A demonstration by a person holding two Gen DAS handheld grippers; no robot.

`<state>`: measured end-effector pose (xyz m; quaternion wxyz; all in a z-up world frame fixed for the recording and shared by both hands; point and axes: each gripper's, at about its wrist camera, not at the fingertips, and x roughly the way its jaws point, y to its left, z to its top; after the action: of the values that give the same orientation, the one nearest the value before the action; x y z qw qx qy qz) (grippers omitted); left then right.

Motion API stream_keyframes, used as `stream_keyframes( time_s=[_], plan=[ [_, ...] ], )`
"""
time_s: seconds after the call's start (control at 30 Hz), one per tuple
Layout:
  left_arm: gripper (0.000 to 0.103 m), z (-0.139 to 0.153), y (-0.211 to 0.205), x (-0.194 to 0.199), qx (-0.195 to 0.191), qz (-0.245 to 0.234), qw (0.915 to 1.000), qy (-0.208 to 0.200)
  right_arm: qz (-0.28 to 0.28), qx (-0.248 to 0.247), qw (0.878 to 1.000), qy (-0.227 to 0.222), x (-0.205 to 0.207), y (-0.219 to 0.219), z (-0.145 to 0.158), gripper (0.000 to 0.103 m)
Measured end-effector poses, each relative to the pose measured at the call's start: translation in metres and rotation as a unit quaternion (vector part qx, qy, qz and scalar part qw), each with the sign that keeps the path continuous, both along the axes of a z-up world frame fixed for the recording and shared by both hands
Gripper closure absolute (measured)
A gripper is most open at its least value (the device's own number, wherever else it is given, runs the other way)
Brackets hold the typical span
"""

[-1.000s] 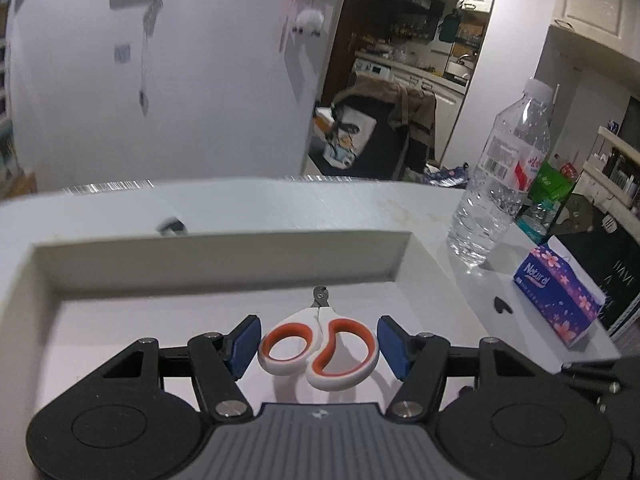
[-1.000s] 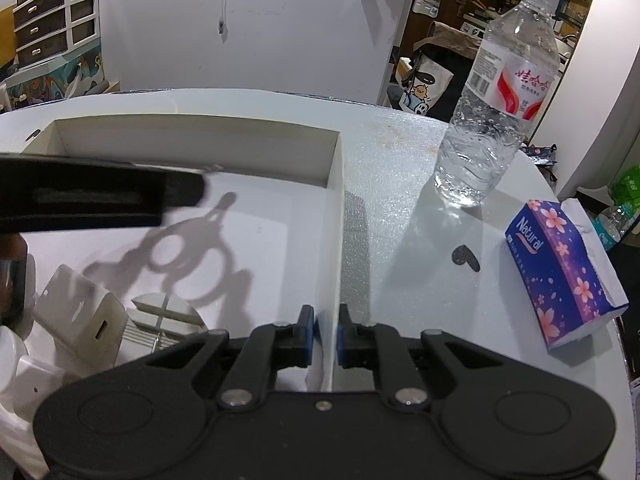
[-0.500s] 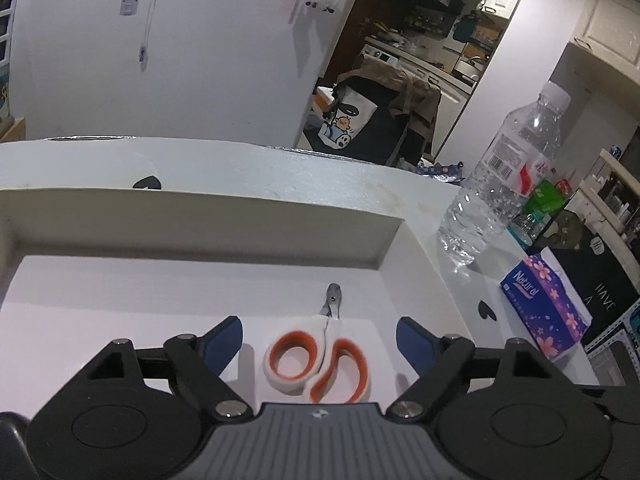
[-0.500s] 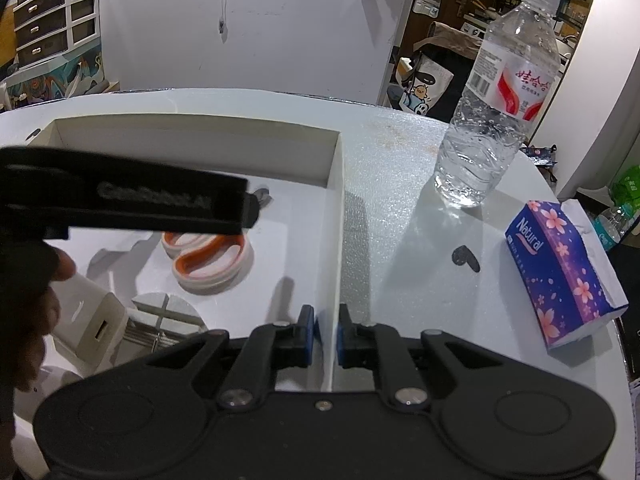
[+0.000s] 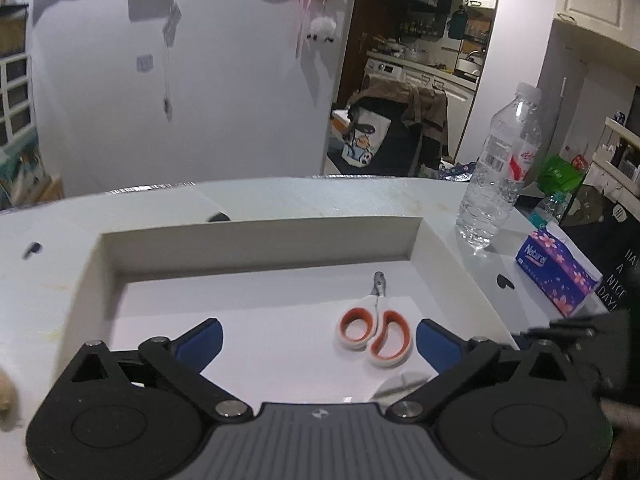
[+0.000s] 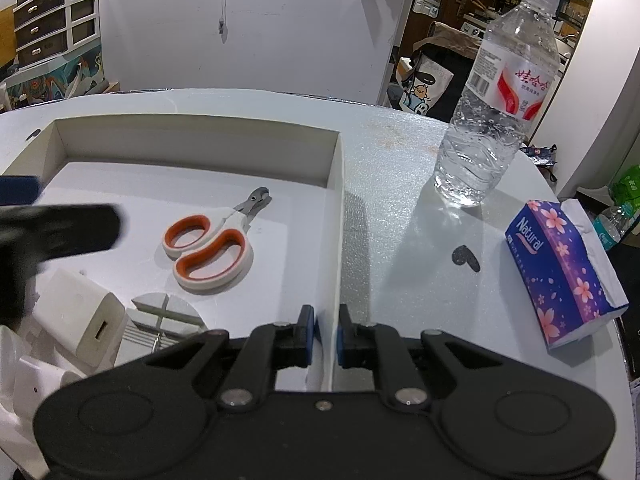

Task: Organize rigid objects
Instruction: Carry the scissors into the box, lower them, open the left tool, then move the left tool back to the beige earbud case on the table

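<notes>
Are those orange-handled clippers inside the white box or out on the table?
Inside. The clippers lie flat on the floor of the white box, within its walls, free of the open left gripper.

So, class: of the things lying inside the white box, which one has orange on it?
The scissors: orange lines their white handle loops. The charger and the other pieces in the white box are plain white or grey.

White box (image 6: pixel 336 208) on a white speckled table (image 6: pixel 384 184). Nail clippers (image 6: pixel 210 246) inside are white with orange-lined loops and grey metal tips. Right of the box: a clear bottle (image 6: pixel 498 112) with a red-and-white label, plus a blue-purple tissue pack (image 6: pixel 560 272) with pink flowers.
</notes>
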<state>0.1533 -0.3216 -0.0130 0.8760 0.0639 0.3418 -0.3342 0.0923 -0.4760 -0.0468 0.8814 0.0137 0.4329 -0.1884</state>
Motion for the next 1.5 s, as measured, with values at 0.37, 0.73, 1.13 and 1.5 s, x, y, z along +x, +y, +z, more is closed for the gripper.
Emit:
stream_keyframes(
  time_s=[0.37,0.73,1.13,1.5],
  plan=[
    [0.0,0.029,0.044,-0.055,-0.016,-0.035,0.9972,-0.064,0.0,-0.001,1.0,0.0,0.0,0.0,0.0,0.091],
    [0.0,0.032,0.073,-0.082,-0.03,-0.019,0.9952,-0.091,0.001,-0.003,1.0,0.0,0.0,0.001,-0.001,0.091],
    [0.0,0.016,0.143,-0.086,-0.043,0.046,0.9901,-0.125,0.002,-0.007,1.0,0.001,0.0,0.002,0.0,0.091],
    [0.0,-0.021,0.231,-0.029,-0.022,0.167,0.973,-0.158,0.002,-0.009,1.0,0.001,0.0,0.002,0.0,0.091]
  ],
)
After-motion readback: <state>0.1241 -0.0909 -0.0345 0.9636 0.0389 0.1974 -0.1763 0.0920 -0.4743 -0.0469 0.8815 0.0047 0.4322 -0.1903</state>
